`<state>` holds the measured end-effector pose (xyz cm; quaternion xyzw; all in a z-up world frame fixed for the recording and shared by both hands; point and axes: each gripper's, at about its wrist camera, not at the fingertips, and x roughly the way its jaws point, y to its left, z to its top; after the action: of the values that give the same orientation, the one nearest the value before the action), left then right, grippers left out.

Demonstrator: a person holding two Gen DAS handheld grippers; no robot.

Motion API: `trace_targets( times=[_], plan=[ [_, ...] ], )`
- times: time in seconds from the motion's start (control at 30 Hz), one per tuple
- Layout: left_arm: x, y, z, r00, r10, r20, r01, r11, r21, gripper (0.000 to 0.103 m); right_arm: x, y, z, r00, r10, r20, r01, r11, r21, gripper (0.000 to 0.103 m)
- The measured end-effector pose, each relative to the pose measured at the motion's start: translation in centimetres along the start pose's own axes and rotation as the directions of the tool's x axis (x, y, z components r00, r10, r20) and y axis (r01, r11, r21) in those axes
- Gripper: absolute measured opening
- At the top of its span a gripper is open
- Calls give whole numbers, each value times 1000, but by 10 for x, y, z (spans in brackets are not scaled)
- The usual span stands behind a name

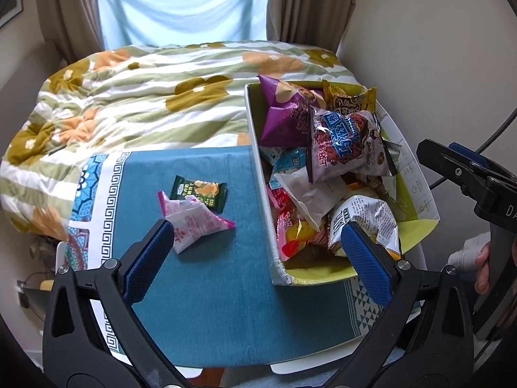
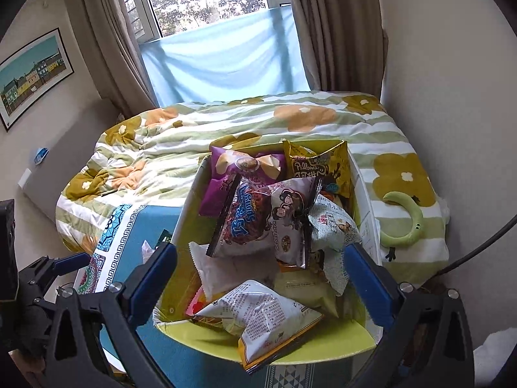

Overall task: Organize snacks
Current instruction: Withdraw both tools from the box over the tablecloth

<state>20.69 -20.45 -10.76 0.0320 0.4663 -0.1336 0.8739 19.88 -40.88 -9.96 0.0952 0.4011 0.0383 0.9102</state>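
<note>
A cardboard box (image 1: 258, 174) with a lime-green inside, full of snack bags, stands at the right of a teal cloth (image 1: 210, 291). Left of it on the cloth lie a pink-and-white packet (image 1: 194, 223) and a dark green packet (image 1: 200, 192). My left gripper (image 1: 258, 255) is open and empty, above the cloth near the box's front left corner. My right gripper (image 2: 263, 278) is open and empty, held over the box (image 2: 181, 226), above a white printed bag (image 2: 268, 317). A purple bag (image 2: 226, 177) and a yellow bag (image 2: 316, 165) stand at the box's far end.
A bed with a flowered green-striped quilt (image 1: 145, 97) lies behind the table. A green plush toy (image 2: 407, 223) rests on the quilt at the right. Curtains and a window are at the back, a wall at the right. The right gripper shows in the left wrist view (image 1: 468, 174).
</note>
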Motion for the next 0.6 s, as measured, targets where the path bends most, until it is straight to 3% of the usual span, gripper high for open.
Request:
trace_targets(
  times=[0.33,0.6],
  plan=[
    [-32,26,-16,998,33,61,-30,999,-40,102,-20,19,-2,999,7,41,-5,999,-47,103],
    [-37,82,-13,998,14,69,-12,999,-33,102,-15,54,-2,999,-17,51,19,998,-56,103]
  ],
)
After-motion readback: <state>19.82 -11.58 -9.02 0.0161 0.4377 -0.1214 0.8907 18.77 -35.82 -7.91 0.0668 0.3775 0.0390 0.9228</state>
